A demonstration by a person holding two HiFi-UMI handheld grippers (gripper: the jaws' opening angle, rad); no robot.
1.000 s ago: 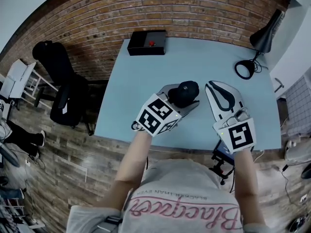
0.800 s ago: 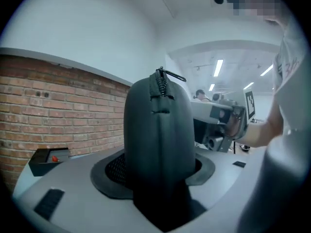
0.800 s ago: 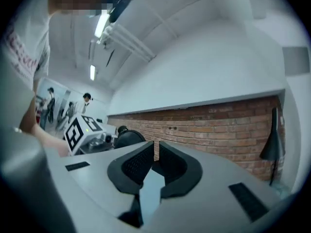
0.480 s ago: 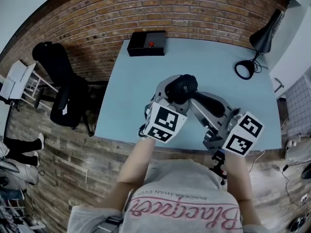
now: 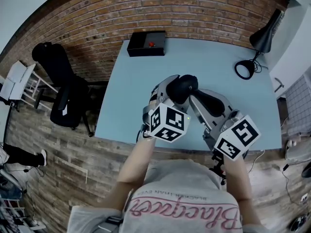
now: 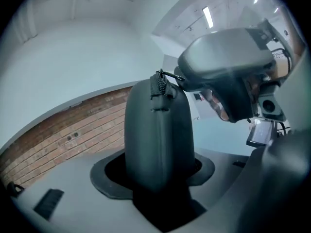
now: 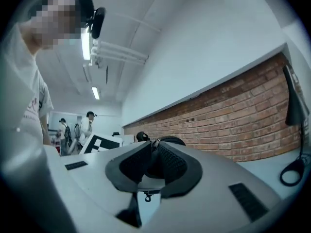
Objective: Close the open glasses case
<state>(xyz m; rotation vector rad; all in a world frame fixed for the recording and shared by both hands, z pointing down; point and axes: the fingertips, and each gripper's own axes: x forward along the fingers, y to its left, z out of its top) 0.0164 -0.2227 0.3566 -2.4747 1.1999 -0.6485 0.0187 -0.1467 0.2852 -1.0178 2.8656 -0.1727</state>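
On my head view, the glasses case sits just above the centre of the frame on the pale blue table. It is a black, rounded lump held between my two tools. The left gripper comes up at it from the lower left with its marker cube nearest me. The right gripper reaches in from the lower right. A black box rests near the table's far edge, and a desk lamp stands at the upper right. In the left gripper view, the case fills the middle of the frame as a dark, smooth, upright dome. A zip runs over its crest, and my left claw is clamped on its lower part, pinching it from both sides. The right gripper's grey body hangs at the upper right, touching the top of the case. In the right gripper view, my right claw is pressed nearly together. Its ribbed dark pads meet on the small metal zip pull at the centre, with the black curve of the case just behind it.
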